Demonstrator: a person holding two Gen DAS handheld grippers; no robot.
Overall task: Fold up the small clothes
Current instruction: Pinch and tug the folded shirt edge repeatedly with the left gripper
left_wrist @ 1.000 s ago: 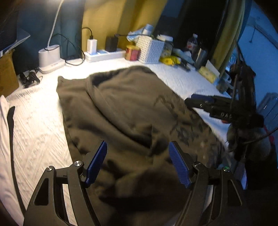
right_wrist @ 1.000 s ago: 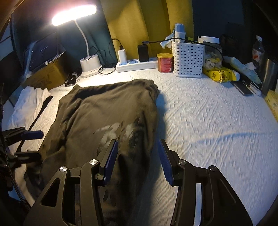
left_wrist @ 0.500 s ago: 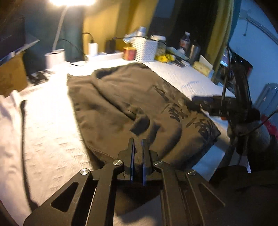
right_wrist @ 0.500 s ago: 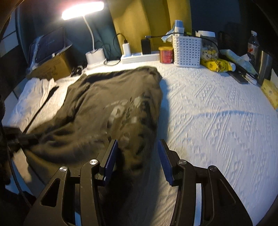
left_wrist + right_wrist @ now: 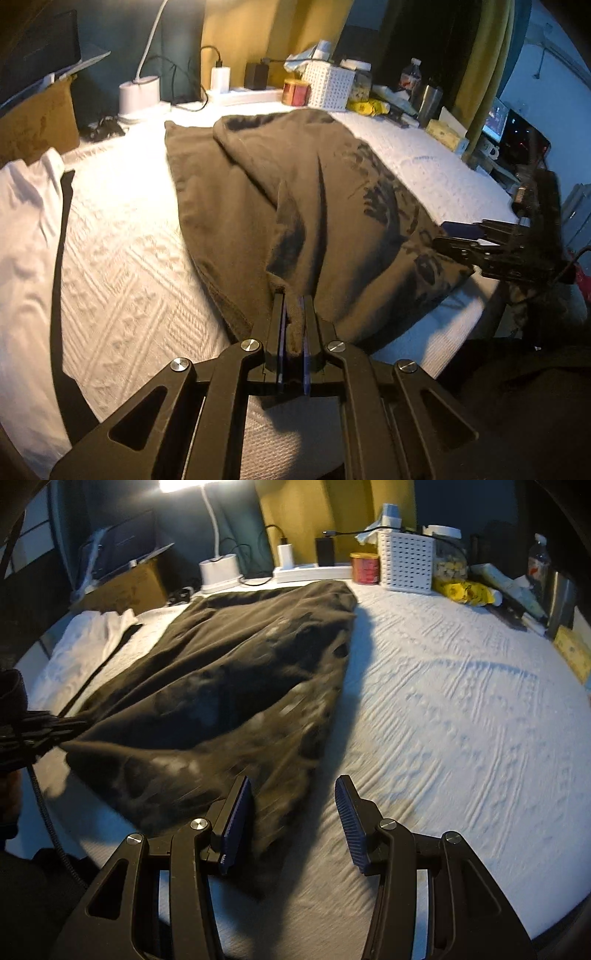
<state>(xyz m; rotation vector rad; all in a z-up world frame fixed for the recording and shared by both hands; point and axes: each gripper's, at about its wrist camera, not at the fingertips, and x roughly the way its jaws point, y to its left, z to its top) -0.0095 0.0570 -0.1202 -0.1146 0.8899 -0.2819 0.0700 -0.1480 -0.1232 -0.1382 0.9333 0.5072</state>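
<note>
You have the brown shirt (image 5: pixel 280 192) by its near hem: your left gripper (image 5: pixel 293 317) is clamped tight on a pinch of that cloth, and the fabric rises in a ridge from the pads toward the middle of the shirt. Your right gripper (image 5: pixel 291 812) stands about half open over the shirt's near right corner; cloth lies under and beside its left pad, but nothing is pinched between the pads. So, as I judge it, you are at the grasping step of a fold, with one corner taken and the other not yet.

The shirt lies spread on the white cover (image 5: pixel 461 709), its far end close to the power strip (image 5: pixel 310 570) and its near end at the edge nearest you. A white garment (image 5: pixel 26 221) lies left of the shirt, apart from it.

Next, you likely need the right pads lowered onto the shirt's corner and closed, then both corners carried together toward the far end.

The left view shows the dark print on the shirt sharply, and the right gripper hovering at its right edge. The right view, where the shirt is blurred, shows the bare cover right of the shirt and the left gripper only as a dark shape at the shirt's left.
</note>
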